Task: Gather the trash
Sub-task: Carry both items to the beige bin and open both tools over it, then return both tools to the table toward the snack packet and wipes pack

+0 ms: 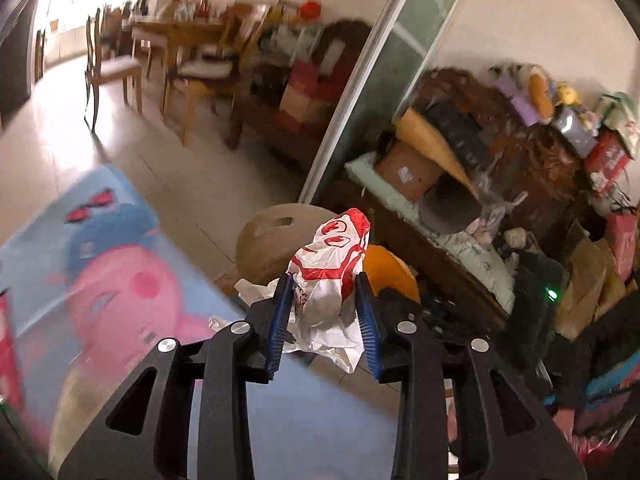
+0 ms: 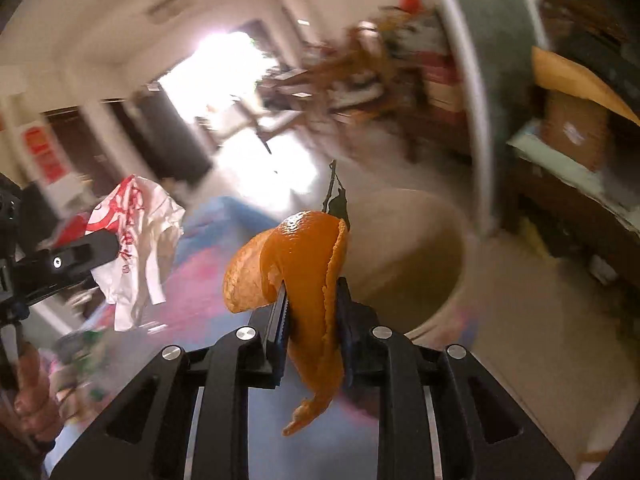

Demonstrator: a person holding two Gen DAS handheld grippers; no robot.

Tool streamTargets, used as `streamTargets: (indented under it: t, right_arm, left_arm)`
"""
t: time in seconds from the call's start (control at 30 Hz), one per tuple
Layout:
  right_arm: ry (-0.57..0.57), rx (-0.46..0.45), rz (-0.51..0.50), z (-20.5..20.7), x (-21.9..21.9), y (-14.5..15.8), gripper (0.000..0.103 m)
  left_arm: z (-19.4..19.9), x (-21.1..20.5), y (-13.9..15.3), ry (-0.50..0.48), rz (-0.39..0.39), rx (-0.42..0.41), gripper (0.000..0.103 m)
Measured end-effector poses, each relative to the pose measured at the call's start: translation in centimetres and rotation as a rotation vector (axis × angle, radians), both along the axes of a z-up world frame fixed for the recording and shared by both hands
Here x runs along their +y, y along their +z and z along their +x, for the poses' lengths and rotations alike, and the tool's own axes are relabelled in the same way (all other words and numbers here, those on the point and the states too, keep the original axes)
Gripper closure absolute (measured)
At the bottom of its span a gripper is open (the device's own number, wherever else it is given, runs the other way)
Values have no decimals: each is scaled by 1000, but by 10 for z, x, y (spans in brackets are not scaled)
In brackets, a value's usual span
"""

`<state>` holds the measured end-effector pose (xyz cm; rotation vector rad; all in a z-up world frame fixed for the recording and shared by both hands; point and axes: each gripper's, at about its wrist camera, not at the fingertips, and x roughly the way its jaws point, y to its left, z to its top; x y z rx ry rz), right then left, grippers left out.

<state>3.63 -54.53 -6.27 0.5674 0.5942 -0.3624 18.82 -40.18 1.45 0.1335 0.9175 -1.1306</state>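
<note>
A cartoon pig mat (image 1: 120, 280) lies on the tiled floor (image 1: 80, 148). Beyond its far edge stands a tan round stool (image 1: 276, 236). Wooden chairs (image 1: 112, 68) surround a table (image 1: 176, 32). Cluttered boxes (image 1: 408, 168) line the wall.

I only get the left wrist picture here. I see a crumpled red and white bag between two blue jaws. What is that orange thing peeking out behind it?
Observer: It is an orange peel, pinched in the right gripper.
Operator: Only peel, or a whole fruit?
Observer: Only peel: a curled strip hanging below the jaws, with a small dark stem and leaf at its top.
Operator: And the tan round thing near my bag?
Observer: From the right wrist view it is an open tan bin, just beyond the peel.
Operator: Who holds my gripper?
Observer: A person's hand shows at the lower left, under the left gripper with the plastic bag.
</note>
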Motion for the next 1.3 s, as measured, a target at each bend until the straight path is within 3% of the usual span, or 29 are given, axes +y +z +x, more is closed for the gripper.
streamTargets:
  t: [0.1, 0.17, 0.27, 0.4, 0.57, 0.73, 0.93, 1.07, 1.17, 1.3]
  right_arm:
    - [-22, 39, 21, 10, -18, -24, 73]
    - [-21, 54, 8, 20, -20, -34, 65]
    - [-27, 35, -5, 25, -20, -38, 58]
    - [-24, -19, -20, 19, -10, -18, 58]
    - [91, -115, -2, 5, 39, 10, 58]
    - [256, -115, 83, 15, 112, 11, 58]
    - [510, -47, 127, 40, 225, 7, 58]
    - [649, 0, 76, 54, 296, 14, 59]
    - [744, 16, 77, 69, 339, 22, 59]
    - [788, 30, 255, 105, 371, 26, 55]
  left_arm:
    - [18, -43, -32, -7, 37, 33, 60]
    - [23, -60, -48, 14, 80, 12, 29]
    - [27, -66, -59, 53, 113, -21, 29]
    - [22, -28, -44, 103, 49, 18, 30]
    - [-27, 73, -6, 143, -55, -33, 30]
    - [-73, 196, -1, 221, -78, -60, 30]
    - [-96, 368, -16, 501, -6, -65, 32]
    - [-97, 466, -26, 734, 25, -64, 32]
    - [-100, 504, -36, 811, 3, -35, 35]
    - [-102, 532, -44, 855, -58, 0, 35]
